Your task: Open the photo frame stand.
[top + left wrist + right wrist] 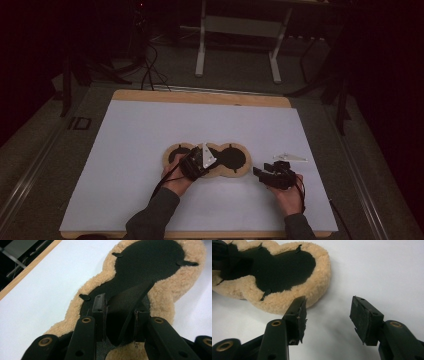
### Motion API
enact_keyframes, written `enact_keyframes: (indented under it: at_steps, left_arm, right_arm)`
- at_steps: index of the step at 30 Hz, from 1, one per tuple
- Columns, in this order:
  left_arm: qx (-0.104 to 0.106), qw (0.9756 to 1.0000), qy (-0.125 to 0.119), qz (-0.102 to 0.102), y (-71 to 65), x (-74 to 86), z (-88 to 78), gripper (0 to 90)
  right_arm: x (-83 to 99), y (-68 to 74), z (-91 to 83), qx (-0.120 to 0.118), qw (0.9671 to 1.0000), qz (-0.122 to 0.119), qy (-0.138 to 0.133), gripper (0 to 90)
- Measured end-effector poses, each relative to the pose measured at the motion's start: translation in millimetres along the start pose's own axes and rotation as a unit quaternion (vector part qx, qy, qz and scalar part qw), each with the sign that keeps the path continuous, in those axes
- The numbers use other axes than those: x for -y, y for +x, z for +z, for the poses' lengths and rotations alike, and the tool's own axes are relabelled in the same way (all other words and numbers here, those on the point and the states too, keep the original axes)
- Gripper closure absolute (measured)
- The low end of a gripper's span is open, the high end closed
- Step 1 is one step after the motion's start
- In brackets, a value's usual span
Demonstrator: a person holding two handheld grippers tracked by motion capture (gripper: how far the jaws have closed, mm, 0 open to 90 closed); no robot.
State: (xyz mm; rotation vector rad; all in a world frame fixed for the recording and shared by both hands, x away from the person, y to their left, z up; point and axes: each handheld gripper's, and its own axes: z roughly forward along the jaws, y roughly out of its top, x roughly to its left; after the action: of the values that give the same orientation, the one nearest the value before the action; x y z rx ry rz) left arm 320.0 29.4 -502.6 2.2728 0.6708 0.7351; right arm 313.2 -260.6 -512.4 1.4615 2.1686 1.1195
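The fleece pad [160,293] is tan and woolly around its rim, with a plain black centre. It lies on a white bench [150,135] edged in light wood. Both grippers are black, the left gripper [121,315] and the right gripper [328,315] alike, with brass-coloured rivets.

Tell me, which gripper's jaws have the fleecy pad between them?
The left gripper: its jaws straddle the fleecy pad's black centre; the right gripper gapes over bare table.

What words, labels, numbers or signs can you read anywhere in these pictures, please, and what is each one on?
"ID" or "01": dark marks on the grey floor left of the table, too blurred to settle which.
Nothing readable on the fleece-edged black piece, the left gripper, the right gripper or the white sheet.
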Motion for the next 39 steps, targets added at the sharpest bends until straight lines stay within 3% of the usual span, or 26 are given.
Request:
enact_keyframes:
  at_steps: [15, 29, 32, 34, 39]
  left_arm:
    - [0.017, 0.9981, -0.047, -0.036, 12.7, 9.8, -12.4, 71.9]
    - [0.015, 0.9948, -0.08, -0.062, 19.3, 17.6, -21.2, 72.6]
    - [0.016, 0.9939, -0.086, -0.068, 21.1, 19.3, -23.1, 72.9]
    - [0.017, 0.9934, -0.09, -0.07, 21.9, 20.4, -24.1, 73.1]
    - [0.017, 0.9927, -0.096, -0.072, 23.2, 22.6, -26.2, 73.4]
  right_arm:
    - [-18.7, 10.3, -7.8, -0.031, 0.9993, 0.005, -0.022, 43.4]
    - [-45.4, 23.3, -3.3, -0.057, 0.9984, 0.004, -0.004, 37.6]
    - [-52.1, 23.5, -2.2, -0.073, 0.9973, 0.008, -0.003, 35.2]
    - [-55.8, 22.8, -1.0, -0.097, 0.9951, 0.017, -0.004, 33.4]
    - [-63.3, 24.5, 4.8, -0.101, 0.9947, 0.016, 0.008, 30.3]
